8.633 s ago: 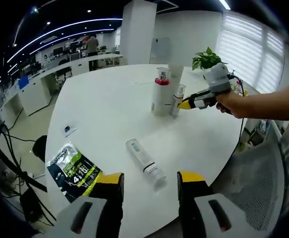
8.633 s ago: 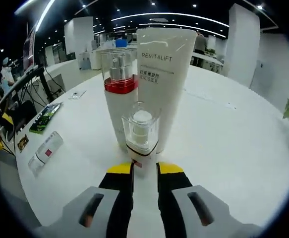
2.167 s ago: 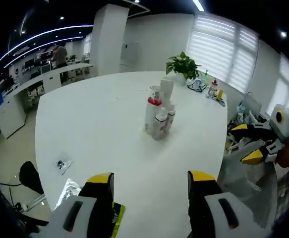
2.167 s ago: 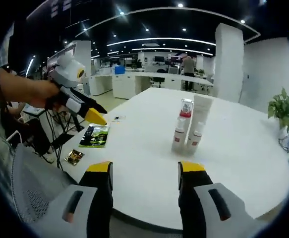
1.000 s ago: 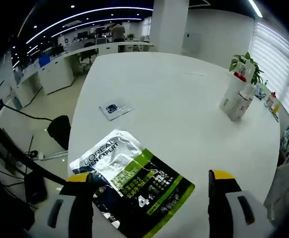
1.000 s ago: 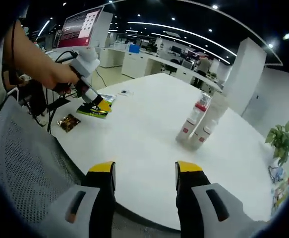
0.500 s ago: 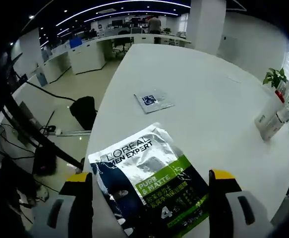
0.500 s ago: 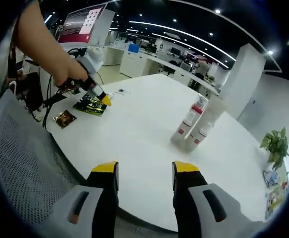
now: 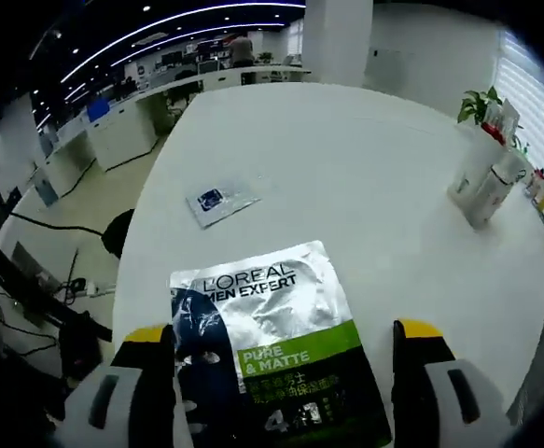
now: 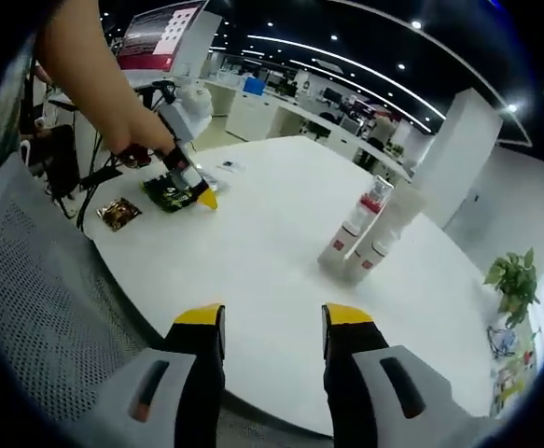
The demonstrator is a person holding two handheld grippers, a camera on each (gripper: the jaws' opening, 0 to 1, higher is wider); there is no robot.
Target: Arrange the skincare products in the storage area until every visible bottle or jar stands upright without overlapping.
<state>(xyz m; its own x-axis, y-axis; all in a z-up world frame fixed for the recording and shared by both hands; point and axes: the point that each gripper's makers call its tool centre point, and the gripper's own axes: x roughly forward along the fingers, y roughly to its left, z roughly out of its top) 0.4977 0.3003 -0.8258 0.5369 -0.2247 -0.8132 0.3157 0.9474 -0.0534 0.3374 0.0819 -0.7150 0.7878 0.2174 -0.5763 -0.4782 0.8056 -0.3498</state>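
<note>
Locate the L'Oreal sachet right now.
In the left gripper view the L'Oreal sachet lies flat near the table's edge, between the open jaws of the left gripper. A small blue packet lies just beyond it.

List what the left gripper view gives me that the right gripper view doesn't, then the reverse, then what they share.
Left gripper view: the readable "L'OREAL MEN EXPERT, PURE & MATTE" print on the L'Oreal sachet, lying flat between the fingers of the open left gripper.

Right gripper view: the hand holding that gripper, a brown sachet near the table edge, a mesh chair, and the open right gripper.

Both: the white table, the upright skincare bottles clustered together, the small blue sachet and a potted plant.
</note>
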